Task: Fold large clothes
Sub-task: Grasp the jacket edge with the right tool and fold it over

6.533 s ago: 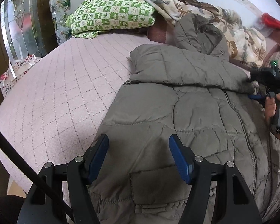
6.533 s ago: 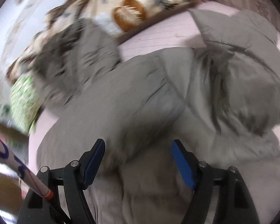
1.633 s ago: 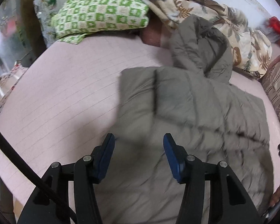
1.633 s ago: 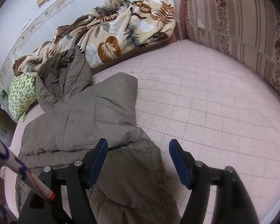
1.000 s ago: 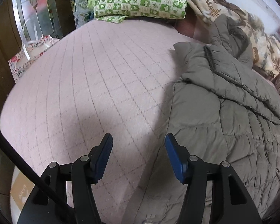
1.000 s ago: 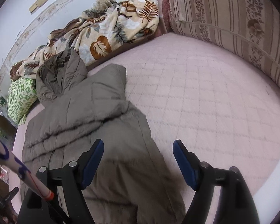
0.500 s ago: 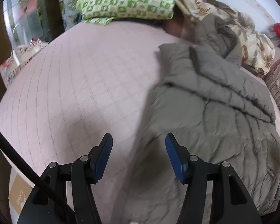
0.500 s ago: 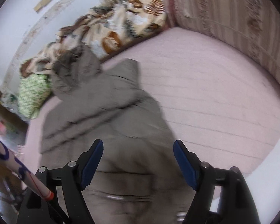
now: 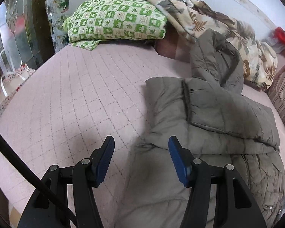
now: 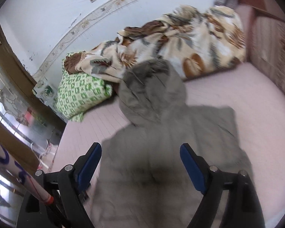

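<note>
Where the pink quilted bed (image 9: pixel 81 98) is surveyed from both wrist views, one item of large clothing is recorded: a grey-olive padded jacket (image 9: pixel 209 117), laid on the right half of the bed as the left wrist view shows it. Its sleeves are folded across the body, and its hood (image 9: pixel 214 60) is propped at the far end against a leaf-patterned blanket (image 9: pixel 199 20). A green checked pillow (image 9: pixel 115 19) is noted at the far left, partly under that blanket.

Left gripper (image 9: pixel 140 159): held above the jacket's near left edge, blue pads apart, nothing caught between them.

Right gripper (image 10: pixel 140 165): held over the jacket's middle, seen blurred; its jaws have just been opening and are spread wide, with nothing gripped.

A striped cushioned headboard (image 9: pixel 283 102) is listed along the right side.
</note>
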### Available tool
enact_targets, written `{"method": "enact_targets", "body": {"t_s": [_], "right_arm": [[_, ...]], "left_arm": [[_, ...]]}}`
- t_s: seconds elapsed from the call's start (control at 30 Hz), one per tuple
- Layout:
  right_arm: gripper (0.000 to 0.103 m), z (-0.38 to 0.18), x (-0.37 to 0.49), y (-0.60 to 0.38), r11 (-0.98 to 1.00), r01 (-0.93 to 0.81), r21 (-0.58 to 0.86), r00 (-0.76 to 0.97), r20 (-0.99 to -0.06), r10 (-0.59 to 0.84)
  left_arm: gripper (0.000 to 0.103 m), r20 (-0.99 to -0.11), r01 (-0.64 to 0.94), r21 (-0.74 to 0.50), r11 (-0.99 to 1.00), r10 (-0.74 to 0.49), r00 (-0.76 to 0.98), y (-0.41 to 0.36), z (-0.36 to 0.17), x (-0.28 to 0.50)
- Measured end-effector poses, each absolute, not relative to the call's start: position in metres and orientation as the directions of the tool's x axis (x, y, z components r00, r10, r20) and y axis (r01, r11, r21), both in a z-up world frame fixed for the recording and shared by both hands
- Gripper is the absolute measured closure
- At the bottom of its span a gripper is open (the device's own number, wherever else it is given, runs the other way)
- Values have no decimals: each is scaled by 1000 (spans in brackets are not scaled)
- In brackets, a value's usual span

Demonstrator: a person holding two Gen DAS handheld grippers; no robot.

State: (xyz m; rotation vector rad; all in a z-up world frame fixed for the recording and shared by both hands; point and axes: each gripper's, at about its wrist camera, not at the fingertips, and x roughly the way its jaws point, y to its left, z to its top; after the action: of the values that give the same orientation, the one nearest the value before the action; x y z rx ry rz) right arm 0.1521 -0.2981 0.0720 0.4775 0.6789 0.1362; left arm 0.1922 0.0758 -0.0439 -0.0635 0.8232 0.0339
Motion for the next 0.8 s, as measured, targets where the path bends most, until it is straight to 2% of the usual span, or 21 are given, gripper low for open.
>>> {"method": "enact_targets", "body": {"t_s": [0.13,0.5,0.8], "right_arm": [[13,80,236,-269,903,87,420,769,-605,207],[13,79,459,-233,909,236,343,753,-656,52],[13,41,550,-239,870,337,361,717,-697,11]], "left_arm": [[45,-787,-68,-84,994,-25,616,91,-61,209],[45,-823,-95,-206,974,-120,555,114,-80,252],[45,-837,-104,-208,973,-122,534,113,-91,261]]}}
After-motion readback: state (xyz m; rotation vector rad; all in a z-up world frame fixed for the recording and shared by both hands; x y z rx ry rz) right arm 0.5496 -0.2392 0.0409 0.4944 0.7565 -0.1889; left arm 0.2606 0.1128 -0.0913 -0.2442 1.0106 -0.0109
